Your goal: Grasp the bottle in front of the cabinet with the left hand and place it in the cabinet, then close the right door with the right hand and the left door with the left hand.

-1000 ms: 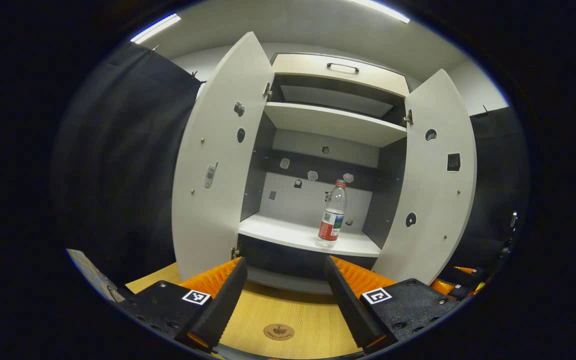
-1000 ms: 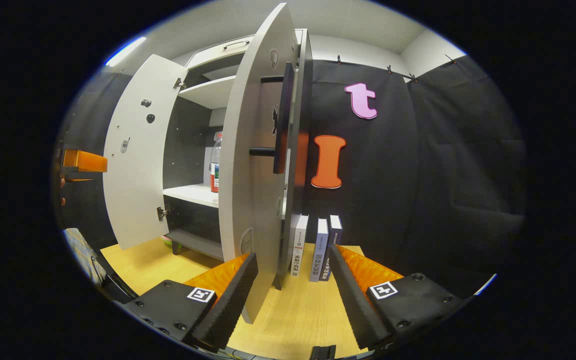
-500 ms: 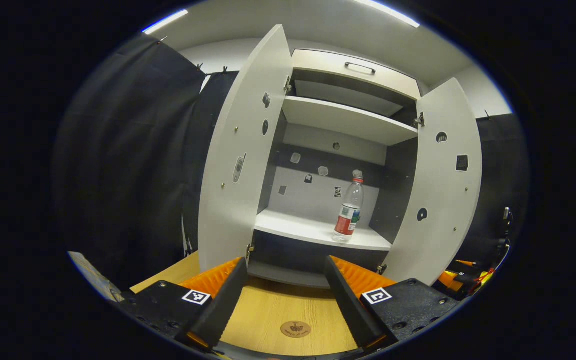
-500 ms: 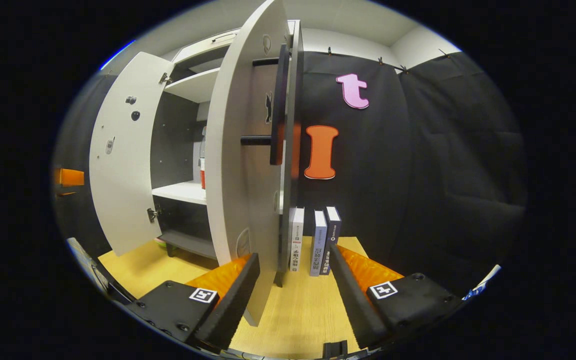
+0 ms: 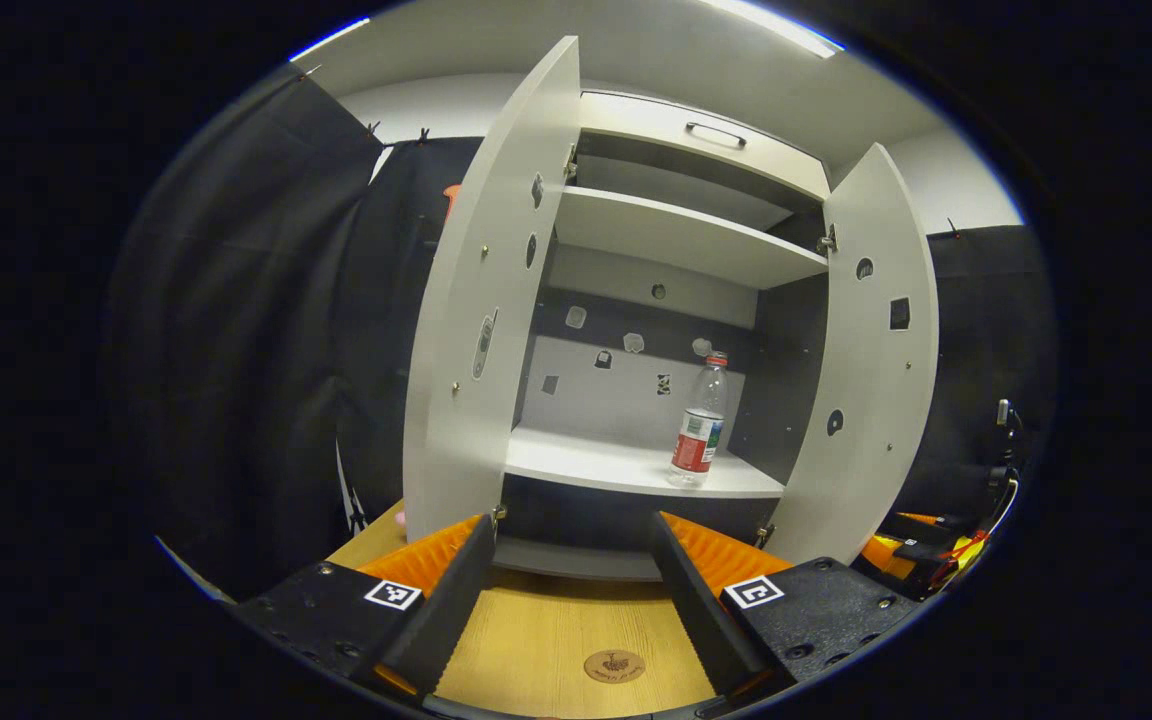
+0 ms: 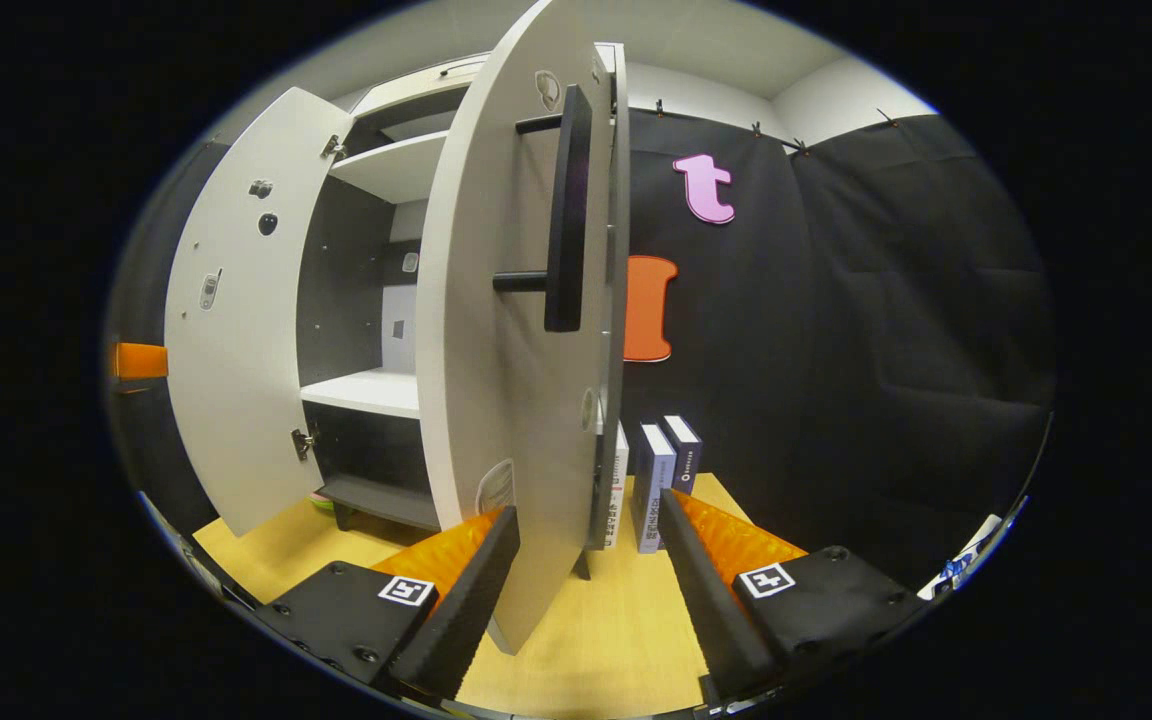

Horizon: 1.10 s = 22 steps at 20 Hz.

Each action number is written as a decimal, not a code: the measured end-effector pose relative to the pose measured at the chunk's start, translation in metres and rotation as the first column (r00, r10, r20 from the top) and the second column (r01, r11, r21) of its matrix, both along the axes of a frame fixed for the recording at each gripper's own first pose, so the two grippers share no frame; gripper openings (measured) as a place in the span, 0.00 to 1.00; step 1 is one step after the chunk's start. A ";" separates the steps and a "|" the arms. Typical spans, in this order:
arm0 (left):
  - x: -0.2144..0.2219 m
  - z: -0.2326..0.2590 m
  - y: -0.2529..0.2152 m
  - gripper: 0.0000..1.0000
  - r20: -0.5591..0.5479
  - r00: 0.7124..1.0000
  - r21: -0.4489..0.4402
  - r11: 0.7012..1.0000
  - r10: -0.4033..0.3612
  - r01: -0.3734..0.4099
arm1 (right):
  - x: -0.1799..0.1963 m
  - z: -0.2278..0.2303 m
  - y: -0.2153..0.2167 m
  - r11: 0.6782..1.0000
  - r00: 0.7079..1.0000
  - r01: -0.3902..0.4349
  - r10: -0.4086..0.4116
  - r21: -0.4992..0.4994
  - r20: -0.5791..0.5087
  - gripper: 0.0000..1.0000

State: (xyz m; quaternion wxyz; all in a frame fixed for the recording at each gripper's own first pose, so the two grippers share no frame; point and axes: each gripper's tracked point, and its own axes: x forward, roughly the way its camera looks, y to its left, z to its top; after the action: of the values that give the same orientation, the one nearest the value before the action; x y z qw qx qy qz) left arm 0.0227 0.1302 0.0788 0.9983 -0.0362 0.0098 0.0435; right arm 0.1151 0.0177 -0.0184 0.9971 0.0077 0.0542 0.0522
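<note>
In the left gripper view the bottle (image 5: 697, 425) stands upright on the lower shelf (image 5: 596, 463) inside the cabinet (image 5: 681, 205), toward its right side, with the left door (image 5: 486, 310) and the right door (image 5: 871, 370) both swung open; the left gripper (image 5: 564, 590) is spread and empty over the wooden bench (image 5: 556, 640), well short of the cabinet. In the right gripper view the right gripper (image 6: 586, 590) is spread too, its fingers either side of the right door's lower edge without pressing on it; the door's black handle (image 6: 564, 210) is above, and books (image 6: 658, 475) stand on the bench just beyond.
</note>
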 end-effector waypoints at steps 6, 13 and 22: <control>-0.007 0.003 0.033 0.95 0.012 1.000 0.003 1.000 0.001 -0.001 | 0.019 0.000 0.045 1.000 1.000 0.014 -0.014 0.019 0.009 0.95; -0.023 0.007 0.066 0.95 0.018 0.999 -0.004 1.000 0.026 -0.026 | 0.043 0.001 0.102 0.999 0.999 -0.037 0.036 0.022 0.017 0.95; -0.031 0.005 0.127 0.95 0.021 0.991 -0.005 0.991 0.136 -0.136 | 0.032 0.028 0.112 0.999 0.997 -0.033 0.034 -0.021 0.072 0.95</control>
State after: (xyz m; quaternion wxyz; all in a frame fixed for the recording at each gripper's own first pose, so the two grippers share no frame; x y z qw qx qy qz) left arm -0.0087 0.2567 0.0842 0.9931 -0.0389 -0.0030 0.1108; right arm 0.1476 0.1294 0.0091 0.9975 -0.0051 0.0188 0.0686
